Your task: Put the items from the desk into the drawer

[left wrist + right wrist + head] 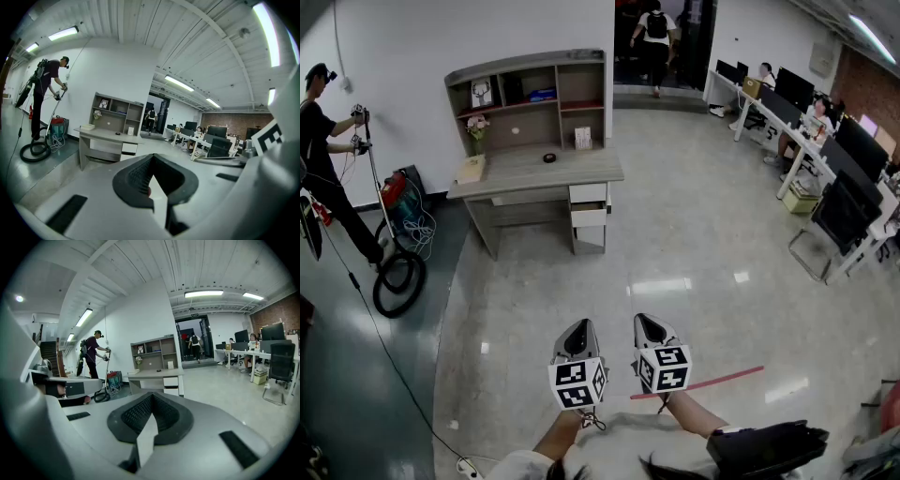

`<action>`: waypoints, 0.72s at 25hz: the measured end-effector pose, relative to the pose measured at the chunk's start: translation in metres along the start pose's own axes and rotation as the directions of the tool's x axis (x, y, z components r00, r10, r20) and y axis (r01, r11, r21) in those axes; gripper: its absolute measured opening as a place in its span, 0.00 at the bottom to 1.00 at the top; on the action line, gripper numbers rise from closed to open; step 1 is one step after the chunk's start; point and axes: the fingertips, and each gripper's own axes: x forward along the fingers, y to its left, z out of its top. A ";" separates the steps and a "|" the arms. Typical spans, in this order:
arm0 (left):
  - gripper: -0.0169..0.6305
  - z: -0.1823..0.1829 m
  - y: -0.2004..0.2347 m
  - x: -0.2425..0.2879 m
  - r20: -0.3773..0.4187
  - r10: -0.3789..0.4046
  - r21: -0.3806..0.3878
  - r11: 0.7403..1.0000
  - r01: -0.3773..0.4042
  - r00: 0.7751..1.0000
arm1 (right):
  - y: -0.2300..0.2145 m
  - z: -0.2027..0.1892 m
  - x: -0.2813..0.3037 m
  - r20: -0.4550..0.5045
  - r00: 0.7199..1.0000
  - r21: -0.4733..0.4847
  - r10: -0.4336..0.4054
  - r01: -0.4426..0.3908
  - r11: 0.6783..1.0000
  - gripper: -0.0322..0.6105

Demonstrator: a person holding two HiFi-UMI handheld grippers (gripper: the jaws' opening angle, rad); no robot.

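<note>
Worktop [534, 171] with the shelf unit on top is the big thing here. It's way out ahead of both tools, a bit over to the left tool's side, with loads of bare floor in between. Drawers [588, 204] sit under the end of the worktop nearer the right tool's side. From this far off I can't tell if either one is pulled out.

Stuff to move: a tan box [471, 169] at the far-left end, a white card [582, 138] standing at the back, and a tiny dark round thing [549, 157] about mid-top.

Left tool [578, 327] and right tool [648, 324] are held side by side, both with jaws pressed together and nothing in them. So nothing's started yet imo.

What could bite: a cable [389, 349] runs across the floor off to the left of the left tool, easy to snag on the walk over. And that little dark thing looks like it'd skid away if the jaws come down off-centre.
</note>
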 end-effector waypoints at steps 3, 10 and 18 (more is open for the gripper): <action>0.02 -0.001 0.007 0.000 0.000 0.007 -0.003 1.000 -0.007 1.000 | 0.005 -0.002 0.004 -0.004 1.000 -0.003 0.006 -0.006 1.000 0.05; 0.02 -0.001 0.013 0.000 -0.006 0.001 -0.006 1.000 -0.001 1.000 | 0.012 -0.002 0.008 -0.002 1.000 0.012 0.004 -0.004 1.000 0.05; 0.02 0.001 0.043 -0.001 -0.025 0.001 0.002 1.000 -0.001 1.000 | 0.028 -0.003 0.025 0.001 1.000 0.056 -0.022 0.022 0.998 0.05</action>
